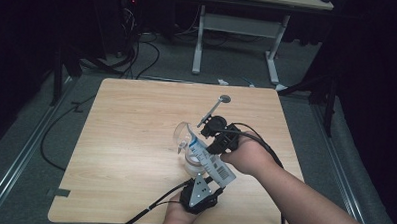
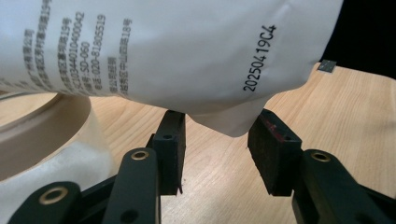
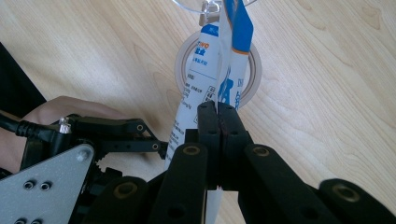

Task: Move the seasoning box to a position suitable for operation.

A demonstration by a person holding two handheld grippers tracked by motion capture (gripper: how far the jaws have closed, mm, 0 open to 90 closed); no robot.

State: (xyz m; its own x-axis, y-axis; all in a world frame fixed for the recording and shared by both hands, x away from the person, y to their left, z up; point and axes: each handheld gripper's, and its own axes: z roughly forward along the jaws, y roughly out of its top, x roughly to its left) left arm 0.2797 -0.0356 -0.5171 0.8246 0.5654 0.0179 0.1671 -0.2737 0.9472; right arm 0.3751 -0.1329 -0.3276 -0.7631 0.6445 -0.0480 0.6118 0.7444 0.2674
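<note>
From the high view you see the whole tabletop (image 1: 136, 130): your right gripper (image 1: 220, 138) and your left gripper (image 1: 199, 192) meet right of centre, with a white and blue pouch (image 1: 212, 160) slanting between them above a round white container (image 1: 192, 164). A clear funnel (image 1: 183, 136) sits at the pouch's upper end, though its exact seating is hard to read there. Your left gripper view adds the pouch's (image 2: 177, 51) printed date code and small black text, and shows its lower corner hanging between the pads (image 2: 170, 140), which stand partly open and do not press on it. Your right gripper view looks down along the pouch (image 3: 219, 70) onto the container's mouth (image 3: 184, 60) directly beneath; there the right gripper (image 3: 218, 109) is closed flat on the pouch's blue-printed edge, holding it. You have wide bare wood to the left and far side of the table, while the near edge lies just beside your left hand (image 1: 177, 219) and the right edge is near your right forearm (image 1: 303, 200). The pouch looks crumpled and folded lengthwise, white with blue panels and a barcode.
</note>
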